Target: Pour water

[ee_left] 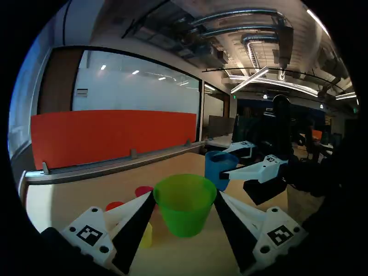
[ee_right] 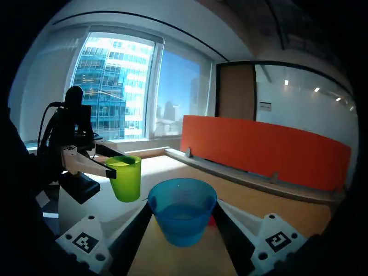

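- Blue cup (ee_right: 182,211): clamped between both fingers of your right gripper (ee_right: 182,204), rim up, at 6 o'clock in the right gripper view. A paler level shows low inside it, though you cannot tell for certain that this is water.
- Green cup (ee_left: 185,209): clamped between both fingers of your left gripper (ee_left: 184,195), upright, at 6 o'clock in the left gripper view. Its contents cannot be made out.
- Relation of the two: in the left gripper view the blue cup sits at 1 o'clock of the green cup, near it but apart. In the right gripper view the green cup sits at 10 o'clock of the blue cup.
- Table (ee_left: 83,198): pale wood top, beneath both cups.
- Small red cup (ee_left: 114,205): on the table at 8 o'clock of the green cup.
- Small pink cup (ee_left: 143,190): on the table at 9 o'clock of the green cup, partly behind your left finger.
- Small yellow cup (ee_left: 147,234): at 7 o'clock of the green cup, mostly hidden by the same finger.
- Orange panel (ee_left: 115,133): runs along the table's far edge.
- Window (ee_right: 115,87): at 11 o'clock in the right gripper view, with glass towers outside.
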Available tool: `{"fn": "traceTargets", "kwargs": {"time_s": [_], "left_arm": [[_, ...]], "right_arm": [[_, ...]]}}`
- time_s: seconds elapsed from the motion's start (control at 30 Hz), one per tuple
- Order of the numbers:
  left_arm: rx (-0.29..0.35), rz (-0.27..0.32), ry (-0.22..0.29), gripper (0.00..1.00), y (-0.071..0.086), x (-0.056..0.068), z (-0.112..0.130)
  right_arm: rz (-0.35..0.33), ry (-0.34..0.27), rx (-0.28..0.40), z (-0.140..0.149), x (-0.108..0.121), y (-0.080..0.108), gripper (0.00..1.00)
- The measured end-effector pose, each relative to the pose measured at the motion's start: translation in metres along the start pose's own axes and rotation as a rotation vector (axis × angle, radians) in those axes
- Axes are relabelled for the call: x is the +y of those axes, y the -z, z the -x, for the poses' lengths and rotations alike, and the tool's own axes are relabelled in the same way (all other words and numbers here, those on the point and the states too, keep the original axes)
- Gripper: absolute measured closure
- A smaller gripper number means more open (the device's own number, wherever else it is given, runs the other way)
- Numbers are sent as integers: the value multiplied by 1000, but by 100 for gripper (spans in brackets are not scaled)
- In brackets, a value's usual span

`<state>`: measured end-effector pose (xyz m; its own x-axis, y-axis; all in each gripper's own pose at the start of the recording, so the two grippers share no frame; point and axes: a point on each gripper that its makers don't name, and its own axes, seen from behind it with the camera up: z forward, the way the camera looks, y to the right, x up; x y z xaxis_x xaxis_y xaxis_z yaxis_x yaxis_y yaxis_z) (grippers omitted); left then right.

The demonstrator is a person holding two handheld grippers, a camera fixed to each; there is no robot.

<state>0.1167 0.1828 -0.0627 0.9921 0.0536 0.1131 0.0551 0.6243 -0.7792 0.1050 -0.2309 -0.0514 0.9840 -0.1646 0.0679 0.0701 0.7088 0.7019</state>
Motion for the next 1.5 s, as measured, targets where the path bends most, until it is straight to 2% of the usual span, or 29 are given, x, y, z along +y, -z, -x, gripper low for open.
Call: {"fn": "traceTargets", "kwargs": {"time_s": [0.4,0.97,1.27,1.5], "left_arm": [[30,-1,-4,11,3,0,-8],[37,-10,-49,11,2,-2,-10],[16,0,-84,11,-1,3,0],[14,9,-85,11,-3,6,4]], "right_arm": [[-20,-31,50,-20,-6,-2,10],[-33,-7,60,-30,-9,-7,10],[-21,46,57,-35,-5,-12,10],[-19,112,51,-42,-3,-15,10]]}}
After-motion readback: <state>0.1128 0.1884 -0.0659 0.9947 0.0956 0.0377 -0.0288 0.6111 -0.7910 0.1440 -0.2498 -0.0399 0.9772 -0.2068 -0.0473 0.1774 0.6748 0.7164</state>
